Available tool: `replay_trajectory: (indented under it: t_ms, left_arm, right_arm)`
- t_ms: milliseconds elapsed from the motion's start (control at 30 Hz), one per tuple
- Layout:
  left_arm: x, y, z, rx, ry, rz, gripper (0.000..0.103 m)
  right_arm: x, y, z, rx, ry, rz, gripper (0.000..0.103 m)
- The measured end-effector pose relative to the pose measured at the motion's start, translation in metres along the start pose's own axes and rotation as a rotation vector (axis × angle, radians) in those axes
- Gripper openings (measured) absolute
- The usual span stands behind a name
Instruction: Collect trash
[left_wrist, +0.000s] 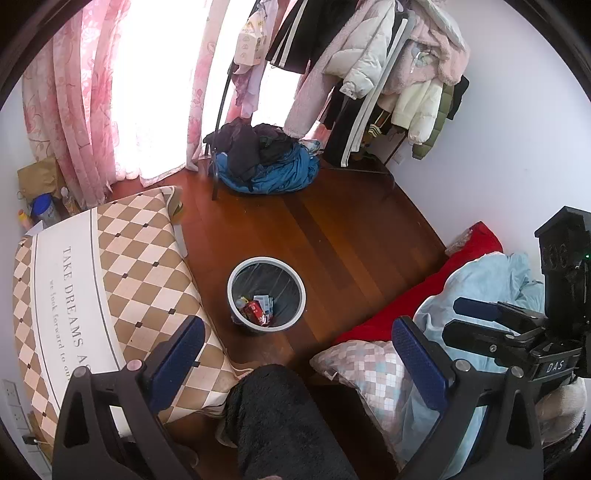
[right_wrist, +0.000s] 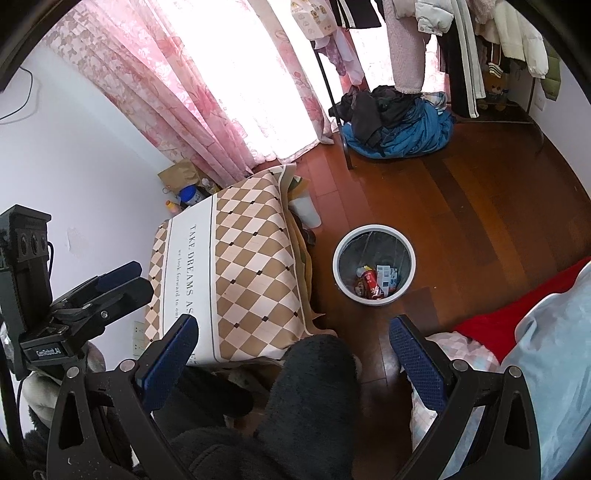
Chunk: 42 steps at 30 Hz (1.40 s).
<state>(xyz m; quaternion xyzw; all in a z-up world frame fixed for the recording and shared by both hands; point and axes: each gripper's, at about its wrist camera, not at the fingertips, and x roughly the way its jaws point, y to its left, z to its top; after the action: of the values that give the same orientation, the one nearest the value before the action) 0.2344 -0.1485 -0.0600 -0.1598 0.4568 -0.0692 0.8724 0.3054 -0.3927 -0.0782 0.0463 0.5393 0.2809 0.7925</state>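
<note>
While both hang above the floor | left claw (left_wrist: 297, 347) spread, empty | right claw (right_wrist: 293, 345) spread, empty | one bin (left_wrist: 266, 292)

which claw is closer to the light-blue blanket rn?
Right. The right claw hovers open over the light-blue blanket. The left claw is open off to its side, facing the trash bin.

Grey-rimmed bin (left_wrist: 266, 291), tan-and-cream diamond-checked cloth (left_wrist: 147, 266), pink floral curtains (left_wrist: 70, 92).

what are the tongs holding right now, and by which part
Nothing. Both the left tongs and the right tongs are open and empty; the trash sits in the bin on the floor.
</note>
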Motion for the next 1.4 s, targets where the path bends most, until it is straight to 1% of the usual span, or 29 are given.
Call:
replay_trajectory:
  t_ms: [1400]
  left_arm:
    - [-0.009,0.003,0.002,0.016,-0.006,-0.019,0.103]
  right_arm:
    - [-0.007,0.012,0.003,-0.023,-0.009,-0.010,0.103]
